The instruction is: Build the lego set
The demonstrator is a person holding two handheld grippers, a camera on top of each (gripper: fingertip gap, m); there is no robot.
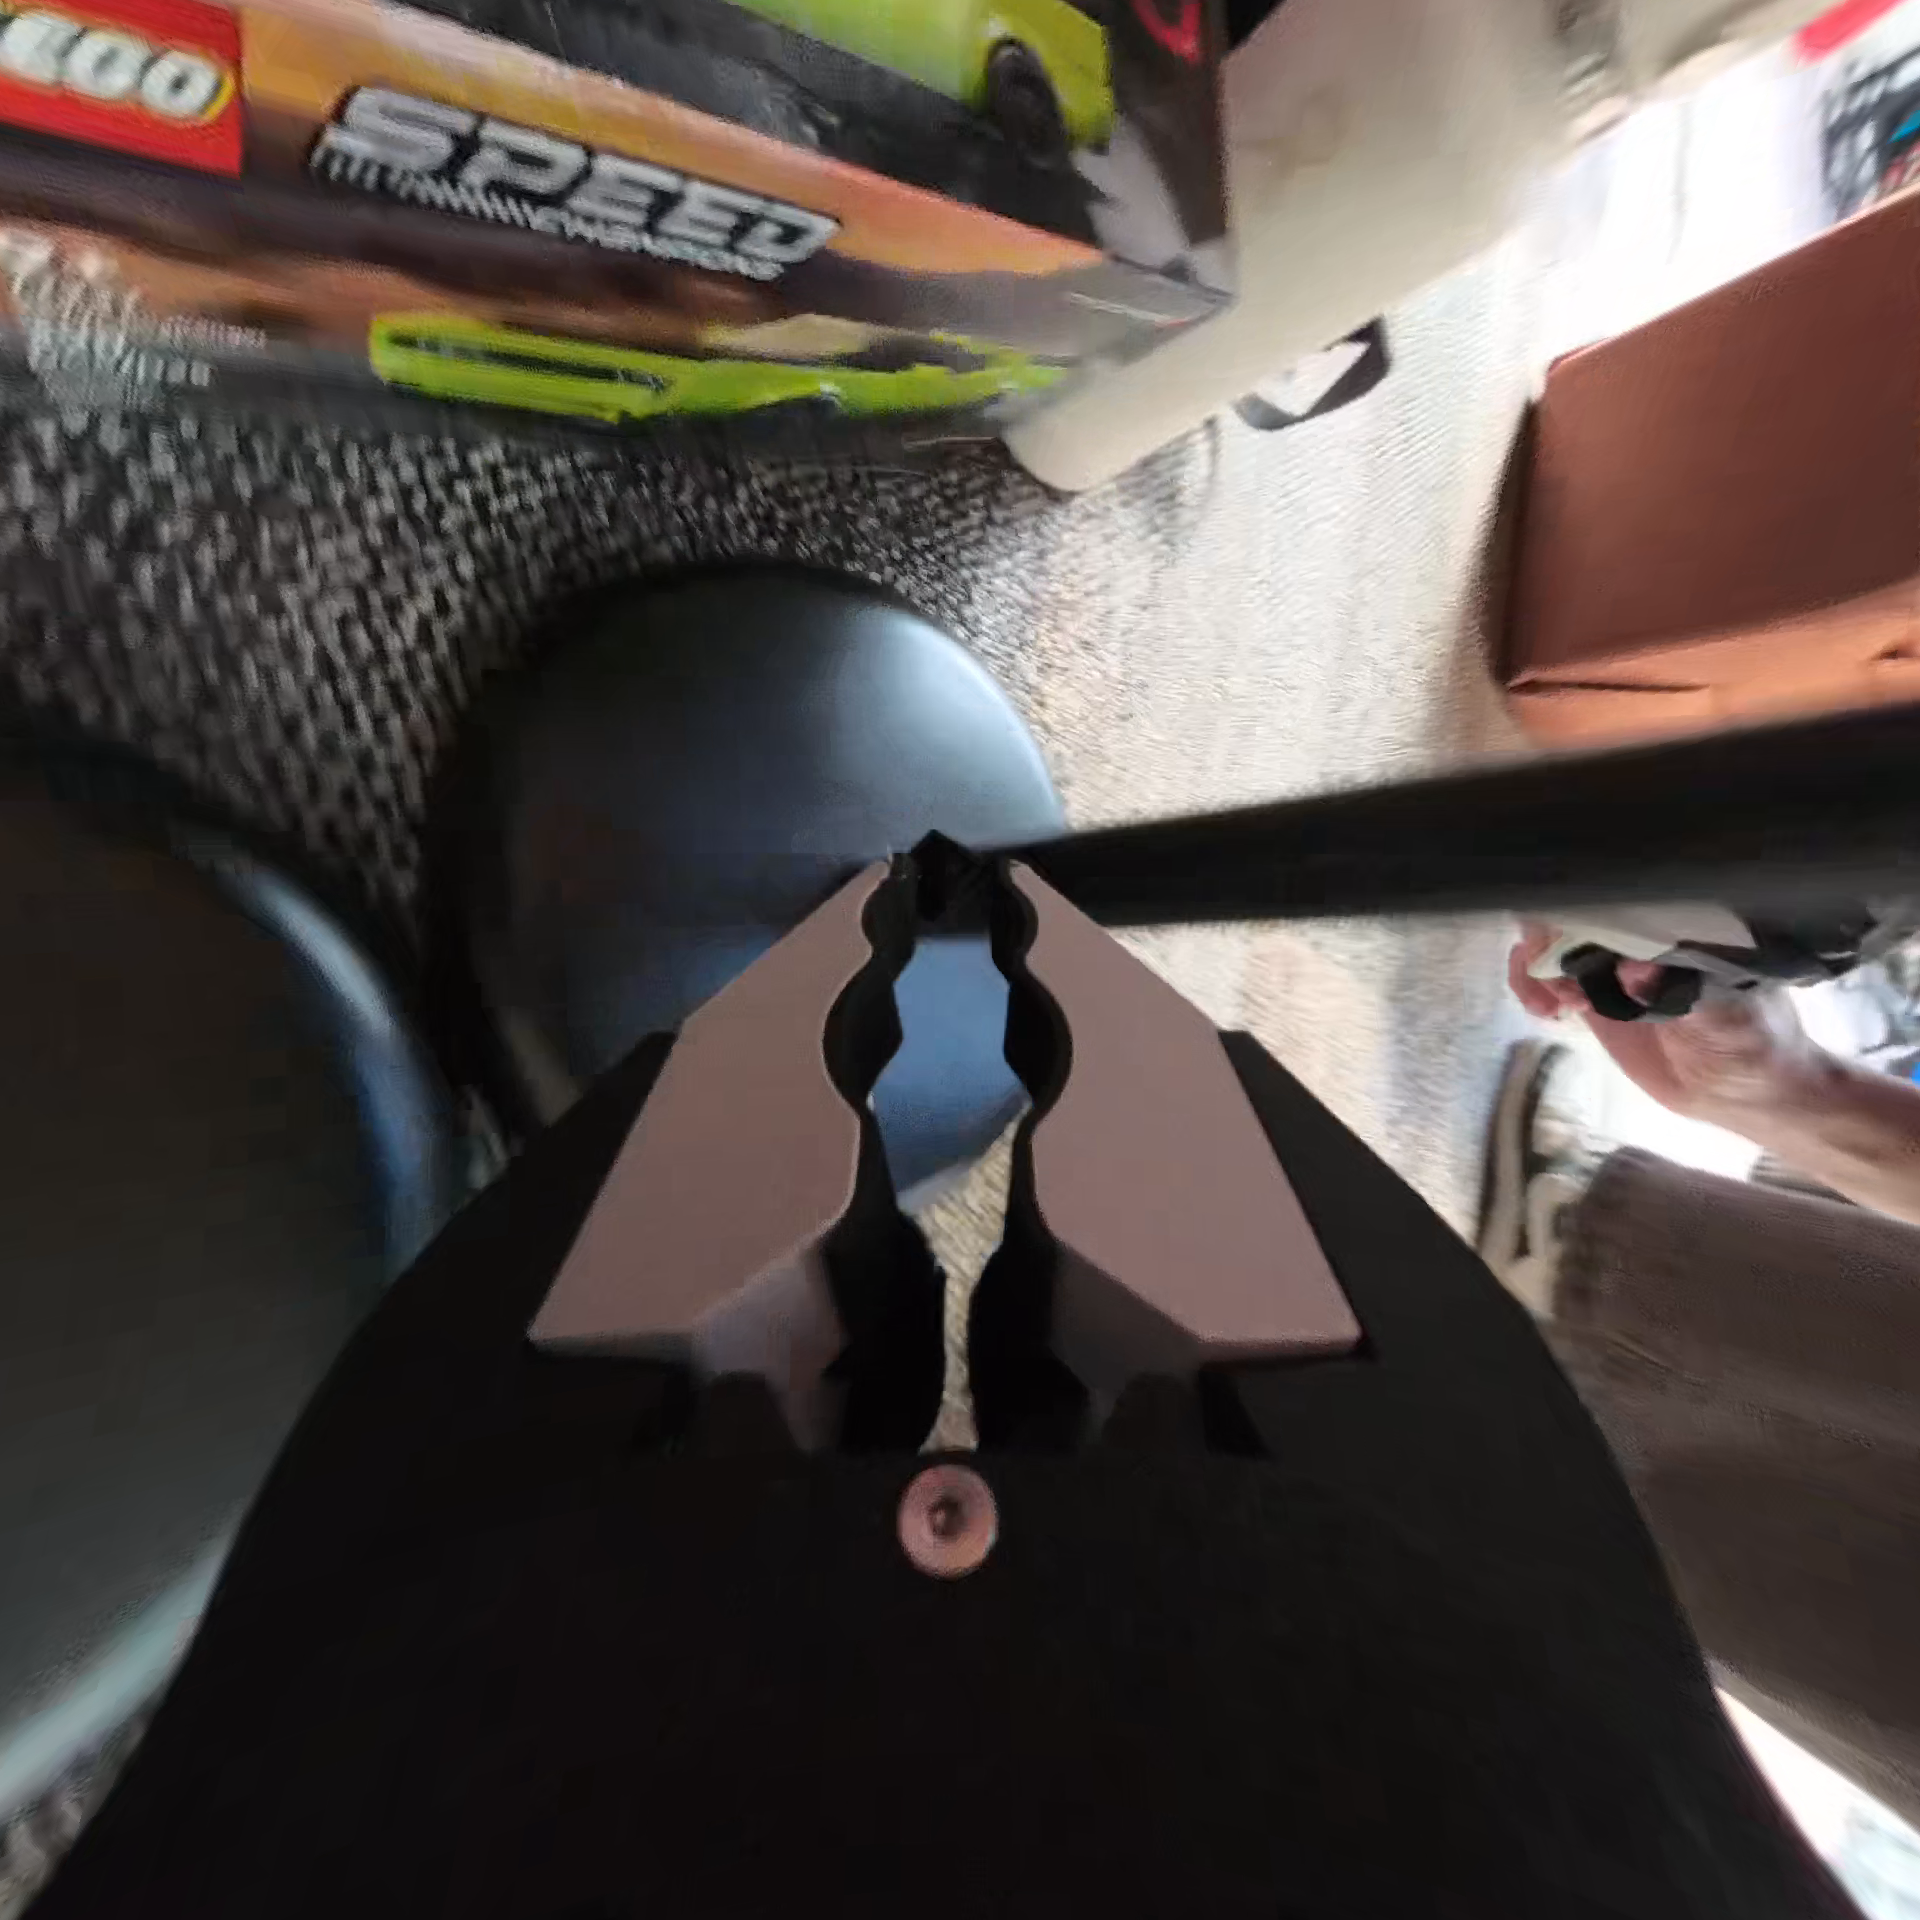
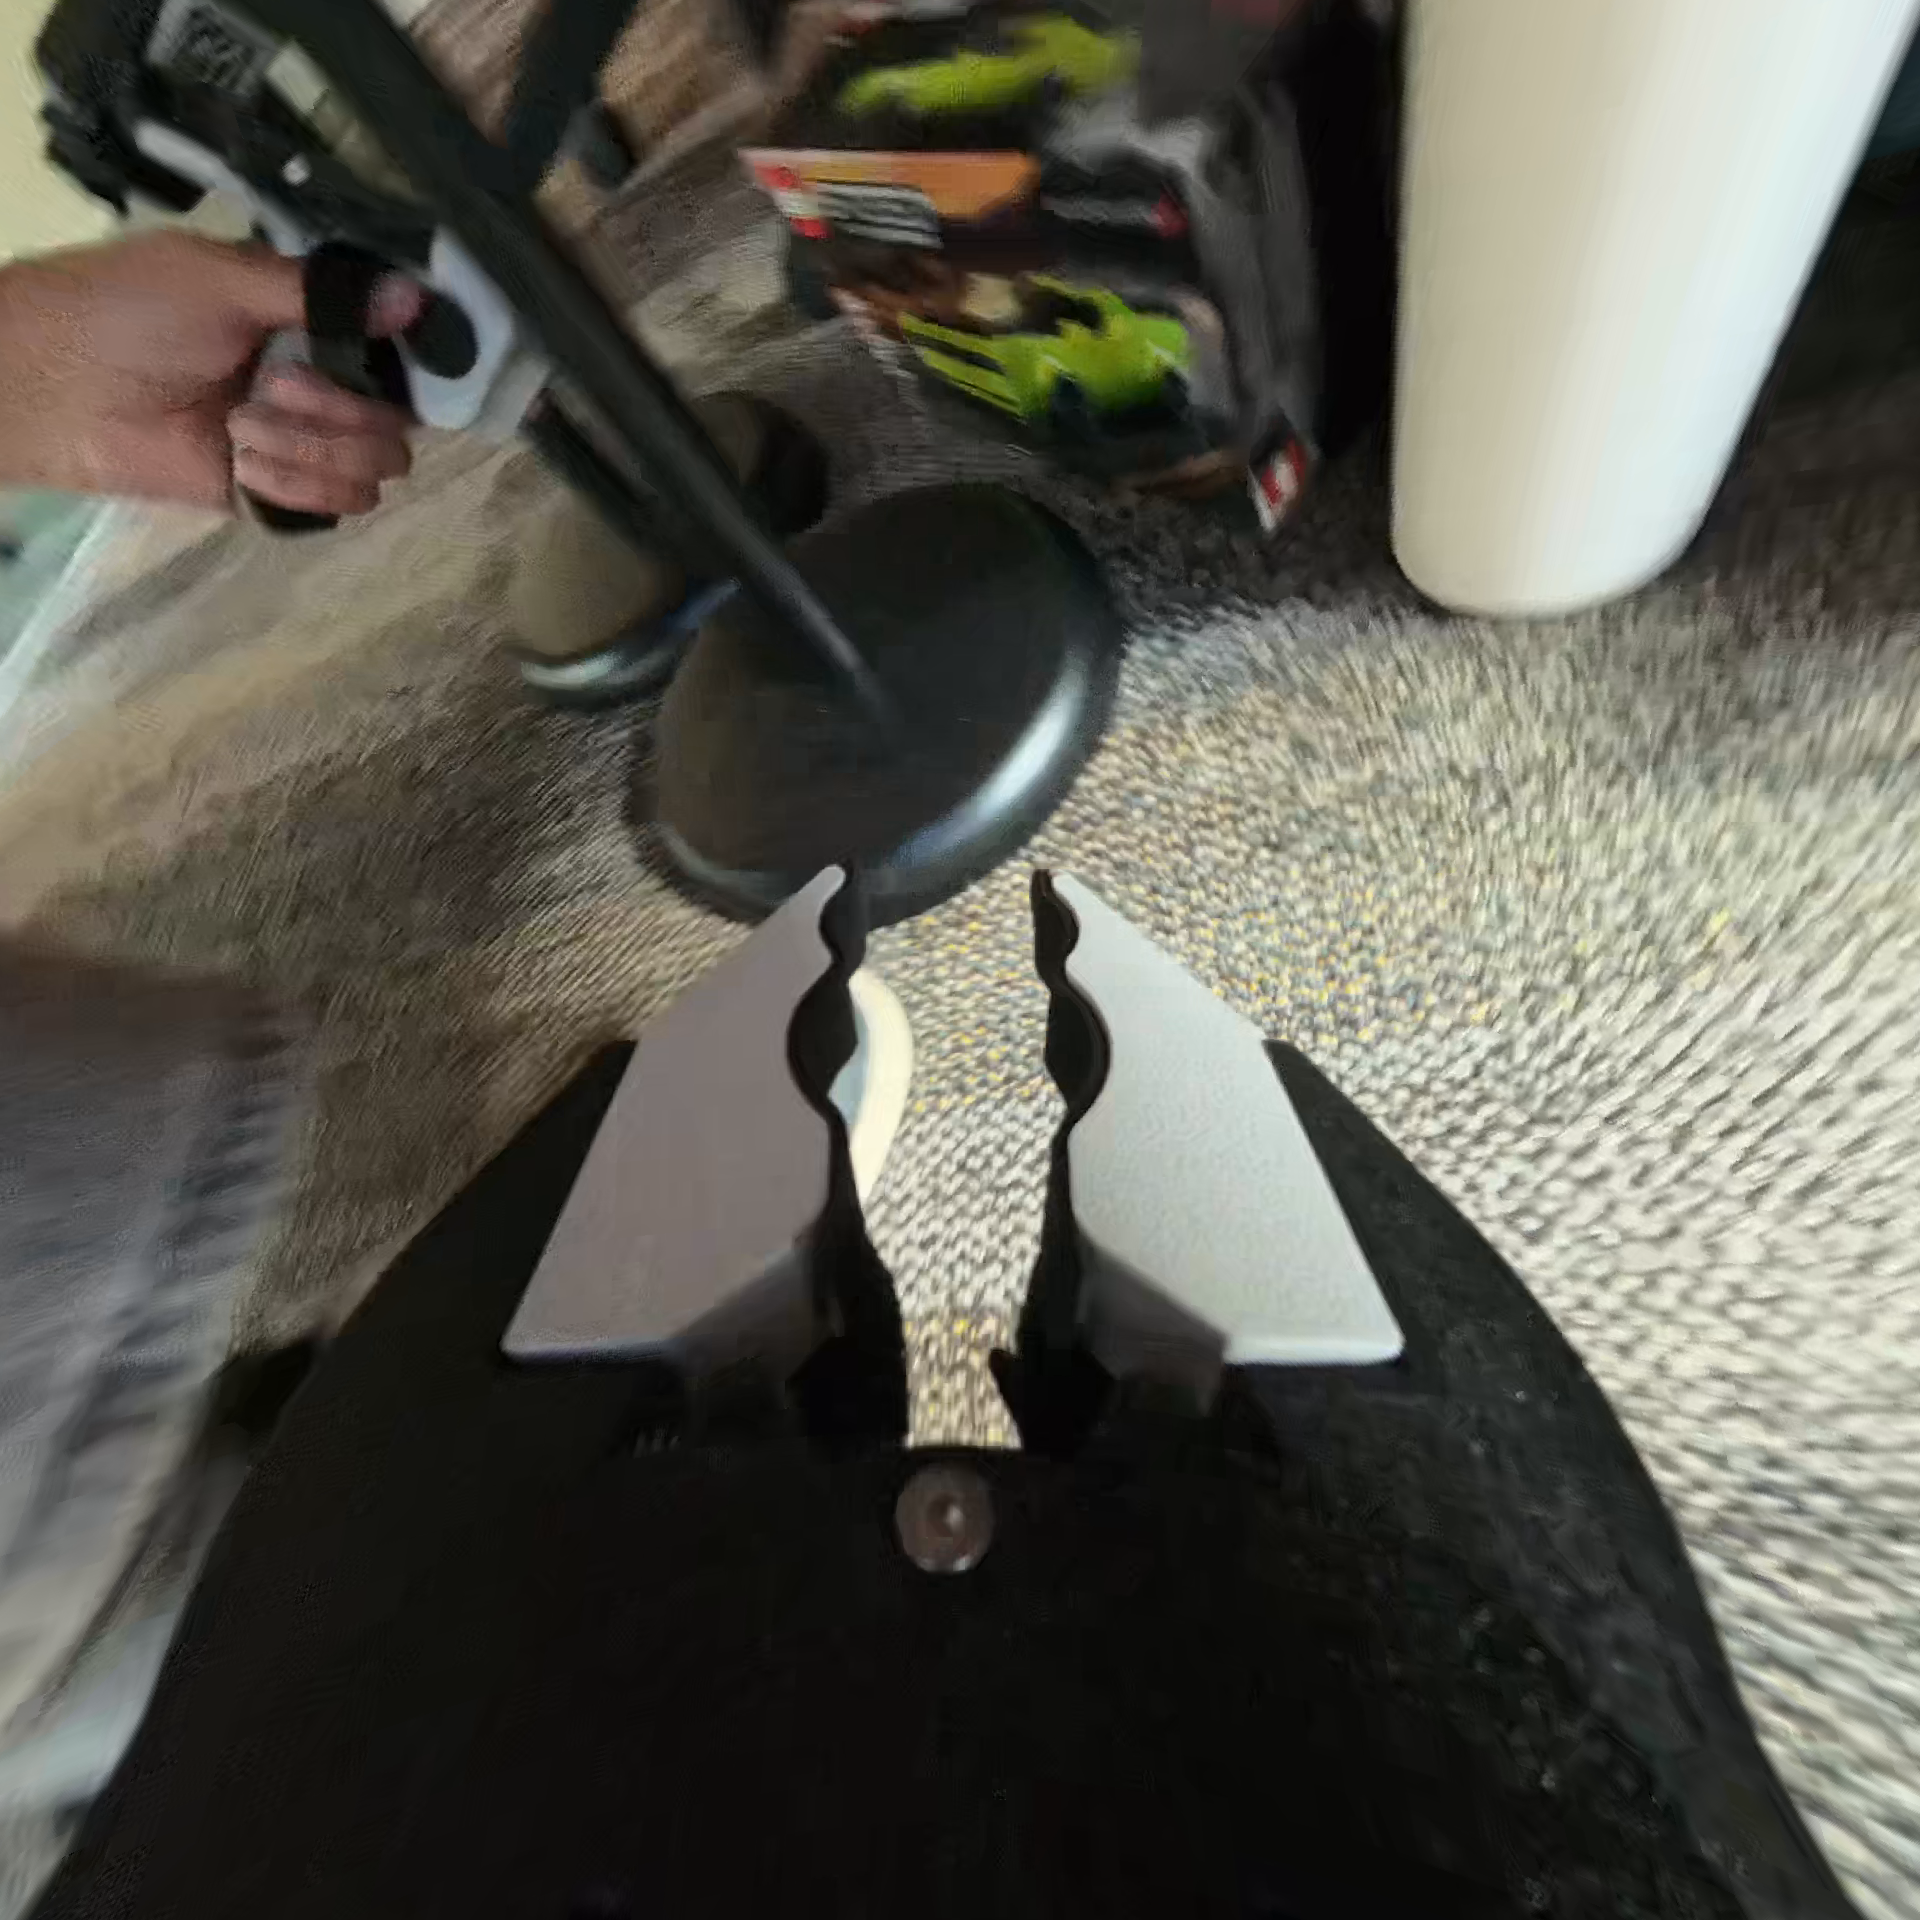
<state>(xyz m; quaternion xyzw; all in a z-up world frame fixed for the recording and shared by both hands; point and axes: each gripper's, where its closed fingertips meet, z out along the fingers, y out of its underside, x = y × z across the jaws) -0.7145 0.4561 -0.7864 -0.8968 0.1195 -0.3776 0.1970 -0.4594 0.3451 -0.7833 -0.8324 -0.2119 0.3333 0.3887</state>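
The carpet carries everything in view; no desk is visible. The lego box, printed with green cars, lies at the far edge of the carpet in the left wrist view, its long axis running across that view from left to right. In the right wrist view the same box sits far ahead, beyond a black round dish and left of a white cylinder. A brown cardboard box stands to the right of the lego box.

The left gripper has its jaws clenched on a small dark piece, held above the black round dish; what the piece is cannot be told. The right gripper has its jaws released and empty, just short of the dish rim.

Judgement: the held piece lies ahead and left of the right jaws, so the right gripper is the free one for any joining move. Motion blur limits finer detail.
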